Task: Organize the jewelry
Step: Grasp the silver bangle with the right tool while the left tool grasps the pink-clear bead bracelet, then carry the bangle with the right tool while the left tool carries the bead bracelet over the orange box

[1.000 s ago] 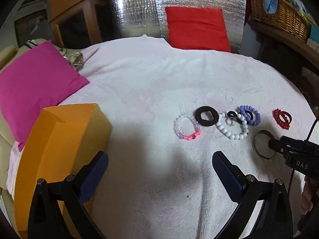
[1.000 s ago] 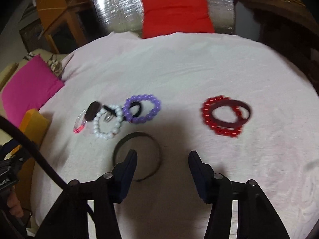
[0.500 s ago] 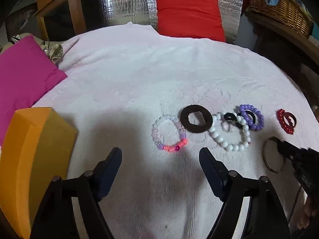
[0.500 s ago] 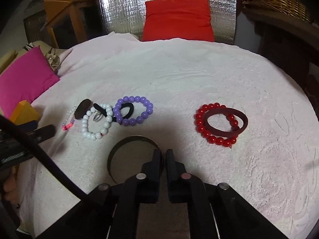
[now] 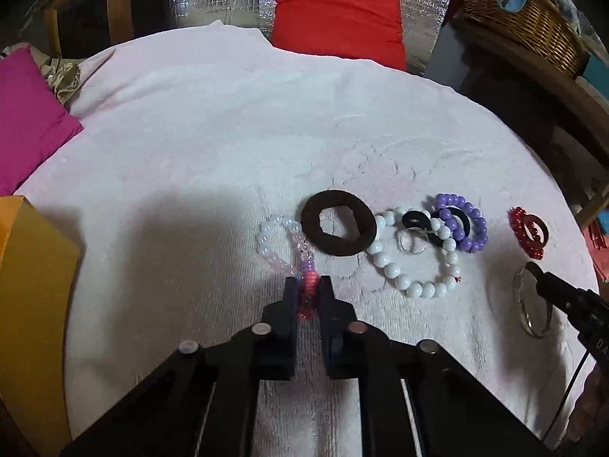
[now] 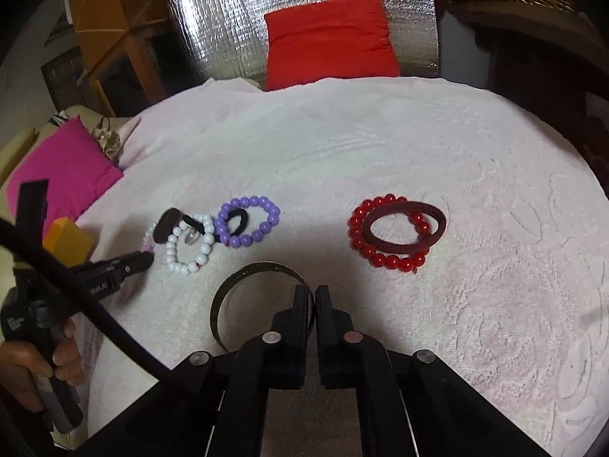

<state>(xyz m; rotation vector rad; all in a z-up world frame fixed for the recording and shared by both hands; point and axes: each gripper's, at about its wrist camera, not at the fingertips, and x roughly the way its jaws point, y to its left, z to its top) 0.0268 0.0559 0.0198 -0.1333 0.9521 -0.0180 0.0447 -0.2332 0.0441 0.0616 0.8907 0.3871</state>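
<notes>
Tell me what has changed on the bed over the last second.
The left tongs, open a second ago, moved forward and shut on the pink end of the pastel bead bracelet, squeezing its loop narrow. The right tongs were open over the metal bangle, then shut on its rim. The white bead bracelet, purple bracelet and red bracelet stayed put.

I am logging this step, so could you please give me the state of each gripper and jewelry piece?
Left gripper: shut on pink bead bracelet.
Right gripper: shut on metal bangle.
White bead bracelet: flat, loose.
Purple bead bracelet: flat, black hair tie overlapping it.
Red bead bracelet: flat, dark red band on top.
</notes>
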